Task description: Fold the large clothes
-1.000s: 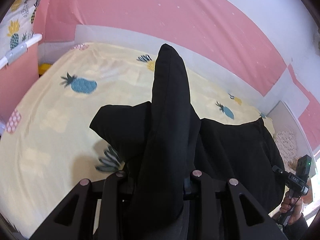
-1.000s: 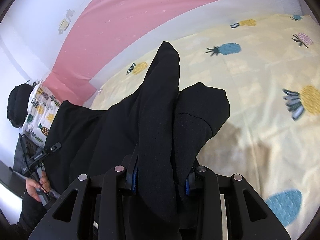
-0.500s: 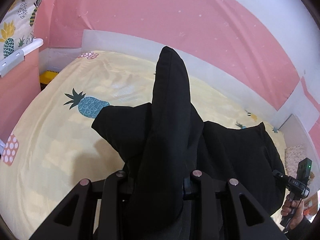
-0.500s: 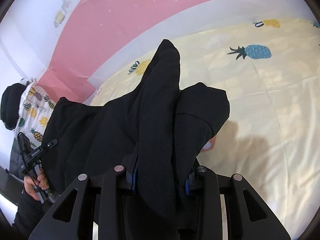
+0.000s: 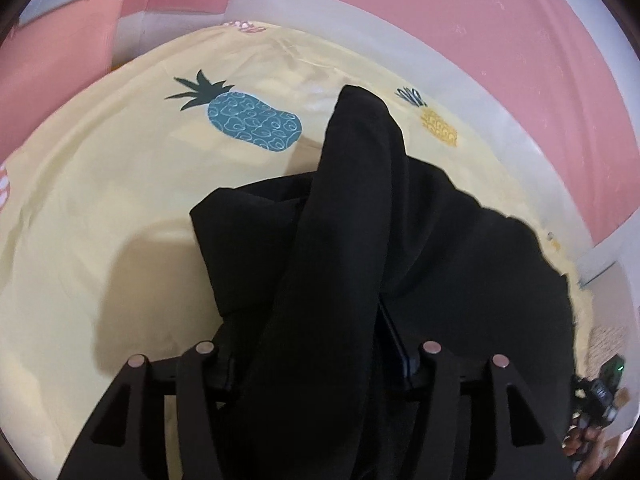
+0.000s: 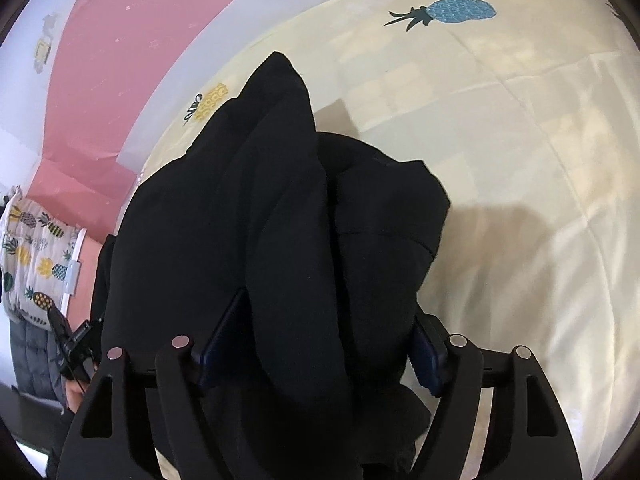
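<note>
A large black garment (image 5: 460, 264) hangs between my two grippers over a pale yellow bed sheet with pineapple prints (image 5: 100, 184). My left gripper (image 5: 320, 352) has its jaws spread wider than before, with a thick fold of the black cloth still draped between its fingers. My right gripper (image 6: 320, 344) also has its jaws spread, with bunched black garment (image 6: 280, 220) lying between its blue pads (image 6: 428, 352). The fingertips are hidden under cloth in both views. The right gripper shows in the left wrist view (image 5: 600, 396) at lower right, and the left gripper in the right wrist view (image 6: 76, 340).
A pink and white wall (image 5: 440, 12) runs behind the bed. A pink side panel (image 5: 52, 40) stands at the left in the left wrist view. A pineapple-print pillow or cover (image 6: 32, 240) lies at the left in the right wrist view.
Both grippers have lowered toward the sheet and moved forward. Both sets of jaws have spread apart; the cloth now lies looser between them.
</note>
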`<state>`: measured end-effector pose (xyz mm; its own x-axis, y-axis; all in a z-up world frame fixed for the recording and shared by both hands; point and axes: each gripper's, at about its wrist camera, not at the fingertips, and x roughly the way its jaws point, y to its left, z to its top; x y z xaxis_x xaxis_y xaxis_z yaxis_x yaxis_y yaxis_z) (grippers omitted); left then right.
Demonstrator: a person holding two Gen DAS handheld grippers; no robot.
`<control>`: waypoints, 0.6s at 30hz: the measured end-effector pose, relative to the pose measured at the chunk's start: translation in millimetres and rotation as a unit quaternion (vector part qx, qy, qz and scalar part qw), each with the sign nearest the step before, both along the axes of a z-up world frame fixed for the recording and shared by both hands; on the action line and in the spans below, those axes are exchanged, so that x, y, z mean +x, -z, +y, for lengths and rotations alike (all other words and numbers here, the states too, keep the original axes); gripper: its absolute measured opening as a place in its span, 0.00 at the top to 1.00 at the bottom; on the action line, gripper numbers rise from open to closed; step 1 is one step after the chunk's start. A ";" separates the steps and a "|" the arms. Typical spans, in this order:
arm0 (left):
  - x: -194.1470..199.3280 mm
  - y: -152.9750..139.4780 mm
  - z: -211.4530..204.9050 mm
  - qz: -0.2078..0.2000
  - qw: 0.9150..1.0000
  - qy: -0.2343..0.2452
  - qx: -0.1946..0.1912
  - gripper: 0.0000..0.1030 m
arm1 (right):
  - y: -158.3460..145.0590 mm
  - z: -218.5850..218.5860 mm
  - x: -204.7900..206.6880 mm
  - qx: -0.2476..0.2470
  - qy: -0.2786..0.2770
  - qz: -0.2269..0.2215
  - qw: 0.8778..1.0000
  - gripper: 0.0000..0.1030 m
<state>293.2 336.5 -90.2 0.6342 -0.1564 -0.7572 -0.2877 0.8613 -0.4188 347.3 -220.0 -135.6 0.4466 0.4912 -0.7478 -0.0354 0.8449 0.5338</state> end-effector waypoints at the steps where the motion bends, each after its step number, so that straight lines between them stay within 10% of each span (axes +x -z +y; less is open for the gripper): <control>1: -4.2 -3.5 2.0 -0.002 1.000 -0.003 -0.005 0.43 | -7.8 -2.0 -5.6 -0.013 0.004 -0.002 1.000 0.29; 8: -43.1 -46.8 18.2 -0.060 0.996 -0.058 0.012 0.46 | -71.0 -6.4 -31.6 -0.098 0.035 -0.099 0.990 0.29; 11: -33.5 -58.7 6.6 -0.077 0.996 -0.041 0.020 0.46 | -80.3 25.0 -25.8 -0.141 -0.002 -0.126 0.982 0.52; 18: 22.9 -19.9 -18.5 -0.023 0.991 -0.003 0.131 0.42 | -24.0 57.7 14.9 -0.201 -0.029 -0.088 0.975 0.75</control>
<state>316.0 318.0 -70.4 0.6695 0.0461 -0.7414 -0.2795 0.9403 -0.1939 362.2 -162.2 -111.6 0.5652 0.2028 -0.7996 -0.1511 0.9784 0.1414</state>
